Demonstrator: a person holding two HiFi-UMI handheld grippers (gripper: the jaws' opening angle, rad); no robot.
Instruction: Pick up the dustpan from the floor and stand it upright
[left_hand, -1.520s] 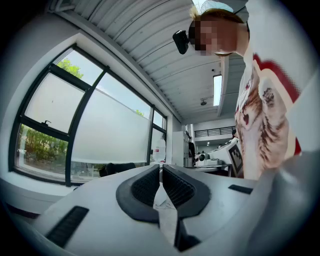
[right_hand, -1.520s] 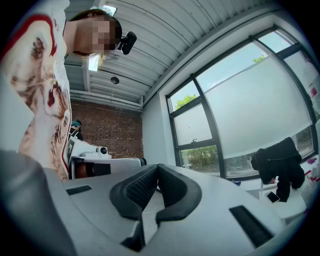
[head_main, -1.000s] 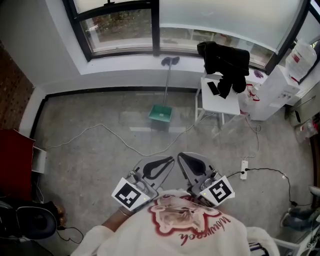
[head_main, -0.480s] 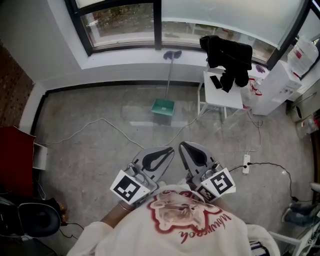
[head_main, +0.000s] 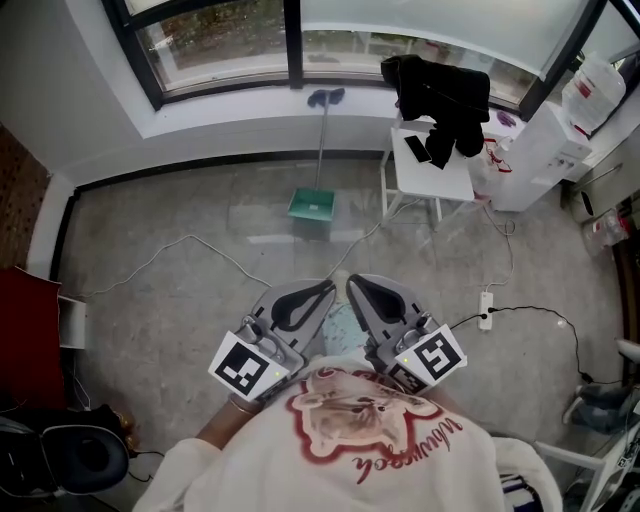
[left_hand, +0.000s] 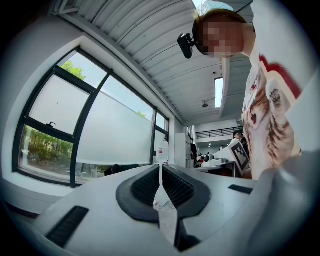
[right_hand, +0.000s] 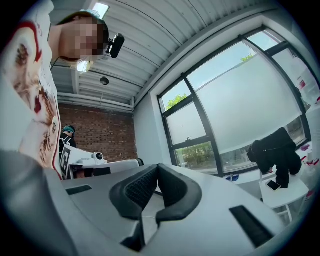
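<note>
1. Green dustpan (head_main: 312, 204): upper centre of the head view, on the floor (head_main: 170, 300) below the window. Its long handle (head_main: 321, 145) runs up the frame to the window sill (head_main: 220, 115). The grip end lies over the sill, so I judge it already upright and leaning there.
2. Change since a second ago: the dustpan, the sill and the small white worktop (head_main: 430, 180) carrying a black garment all sit further left in the frame, and slightly higher. They shift together, so the view has turned. The dustpan keeps its place beside the worktop and under the sill.
3. Left gripper (head_main: 327, 288) and right gripper (head_main: 352, 281): lower centre of the frame, side by side with tips near each other, much as before. Both are well apart from the dustpan.
4. Jaws: both pairs are closed together with nothing between the pads. The left gripper view shows only a thin slit, and the right gripper view shows its pads meeting.
5. Reading: nothing touches the dustpan. With both grippers empty and the pan standing, the job looks either done or not under way. Any regrasp would first need the jaws opened.
</note>
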